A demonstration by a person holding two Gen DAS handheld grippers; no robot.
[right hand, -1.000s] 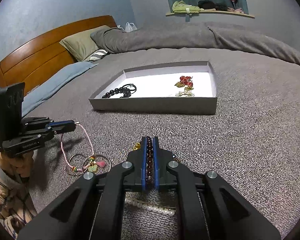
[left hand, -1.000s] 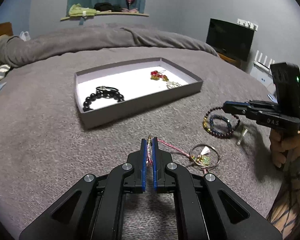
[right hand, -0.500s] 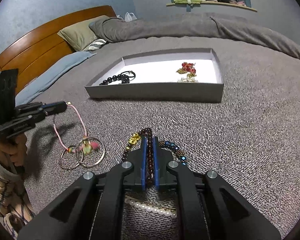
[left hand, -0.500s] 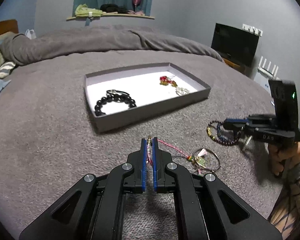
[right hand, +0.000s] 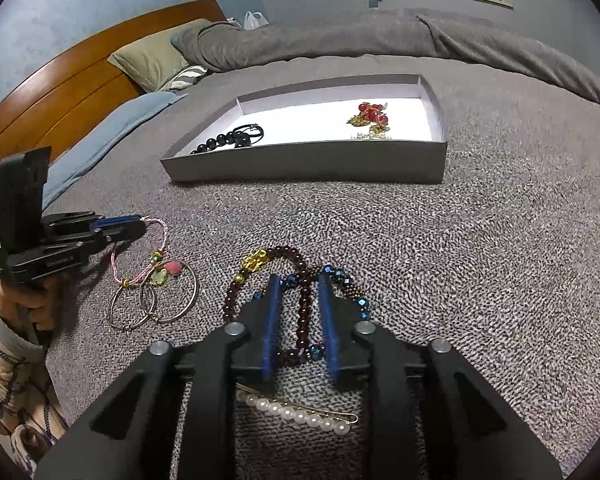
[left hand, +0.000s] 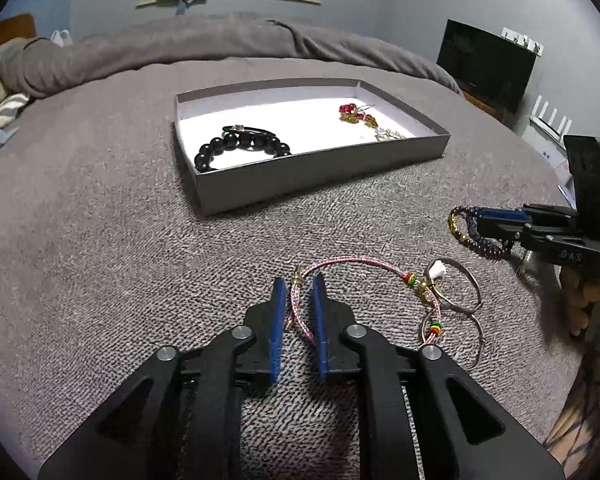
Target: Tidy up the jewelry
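Observation:
A grey tray (left hand: 320, 176) on the bed holds a black bead bracelet (left hand: 240, 148) and red and gold jewelry (left hand: 356, 114). My left gripper (left hand: 298, 286) is open, its jaws either side of a pink cord bracelet (left hand: 352, 262) lying on the blanket with silver bangles (left hand: 456, 292). My right gripper (right hand: 298, 284) is open over a dark red bead bracelet (right hand: 300, 276) and a blue bead bracelet (right hand: 348, 284), both on the blanket. The tray also shows in the right wrist view (right hand: 308, 164).
A pearl hair clip (right hand: 296, 412) lies under the right gripper. A pillow (right hand: 152, 52) and wooden headboard (right hand: 60, 88) are at the left. A folded grey duvet (left hand: 204, 48) lies behind the tray. A dark screen (left hand: 484, 64) stands at the right.
Both grippers have opened. The pink cord bracelet and the bead bracelets were gripped before and now lie loose on the blanket between the jaws.

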